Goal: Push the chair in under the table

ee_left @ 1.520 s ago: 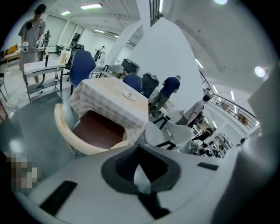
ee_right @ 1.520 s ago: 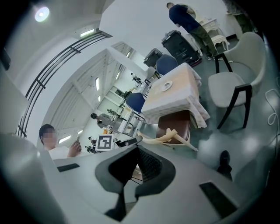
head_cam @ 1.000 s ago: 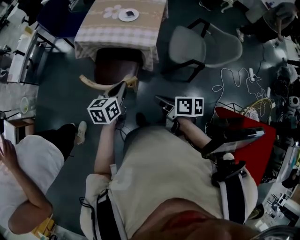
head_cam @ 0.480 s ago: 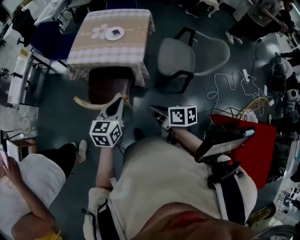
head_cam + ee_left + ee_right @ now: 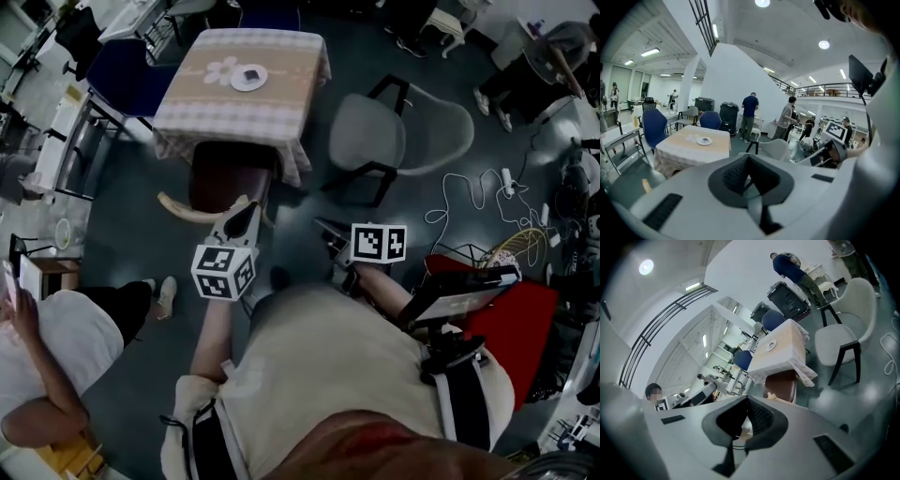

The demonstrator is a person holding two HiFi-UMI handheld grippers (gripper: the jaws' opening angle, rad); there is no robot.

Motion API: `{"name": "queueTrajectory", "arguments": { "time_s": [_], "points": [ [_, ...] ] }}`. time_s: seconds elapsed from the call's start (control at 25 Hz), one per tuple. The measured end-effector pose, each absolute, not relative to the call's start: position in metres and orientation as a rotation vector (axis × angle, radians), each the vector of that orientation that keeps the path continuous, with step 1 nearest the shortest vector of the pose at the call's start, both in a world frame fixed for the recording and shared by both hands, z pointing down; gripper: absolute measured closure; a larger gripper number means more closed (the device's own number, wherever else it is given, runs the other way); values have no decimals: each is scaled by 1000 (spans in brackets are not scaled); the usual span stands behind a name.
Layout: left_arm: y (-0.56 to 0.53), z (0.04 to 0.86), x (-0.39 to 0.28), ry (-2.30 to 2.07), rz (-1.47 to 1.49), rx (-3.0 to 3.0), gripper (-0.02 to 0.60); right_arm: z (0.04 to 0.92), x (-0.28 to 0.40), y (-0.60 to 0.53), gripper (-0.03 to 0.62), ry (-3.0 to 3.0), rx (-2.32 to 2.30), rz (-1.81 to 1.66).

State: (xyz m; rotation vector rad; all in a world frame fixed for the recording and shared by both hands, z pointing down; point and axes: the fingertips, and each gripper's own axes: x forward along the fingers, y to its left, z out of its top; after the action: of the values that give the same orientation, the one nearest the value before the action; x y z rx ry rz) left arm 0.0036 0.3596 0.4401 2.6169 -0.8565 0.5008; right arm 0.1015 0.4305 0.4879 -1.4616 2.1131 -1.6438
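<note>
The brown chair (image 5: 223, 172) stands with its seat partly beneath the cloth-covered table (image 5: 202, 108), its pale wooden back rail (image 5: 183, 208) toward me. My left gripper (image 5: 246, 206) is shut and empty, its tip over the right end of that rail; touching or not, I cannot tell. The right gripper (image 5: 322, 226) is shut and empty above the floor, right of the chair. The left gripper view has the left gripper (image 5: 748, 165) with the table (image 5: 689, 151) ahead. From the right gripper (image 5: 746, 420), its own view looks onto the chair (image 5: 780, 383) and table (image 5: 783, 352).
A white plate (image 5: 248, 77) sits on the table. A grey shell chair (image 5: 375, 131) stands right of the table and blue chairs (image 5: 122, 70) to its left. A person (image 5: 56, 356) crouches at my left. Cables (image 5: 478, 202) and a red case (image 5: 520, 309) lie at my right.
Both grippers have shifted slightly in the view, and the left gripper's cube has rolled and come up. The chair stays partly under the table.
</note>
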Motion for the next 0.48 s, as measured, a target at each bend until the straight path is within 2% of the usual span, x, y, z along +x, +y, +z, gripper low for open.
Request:
{"name": "queueTrajectory", "arguments": {
  "time_s": [0.28,0.48],
  "points": [
    [375,441,30,-888,572,2597,574,492,138,442,585,2100,-1443,-1678],
    [368,430,89,-869,567,2655,574,487,199,442,585,2031,-1468,-1640]
  ]
}}
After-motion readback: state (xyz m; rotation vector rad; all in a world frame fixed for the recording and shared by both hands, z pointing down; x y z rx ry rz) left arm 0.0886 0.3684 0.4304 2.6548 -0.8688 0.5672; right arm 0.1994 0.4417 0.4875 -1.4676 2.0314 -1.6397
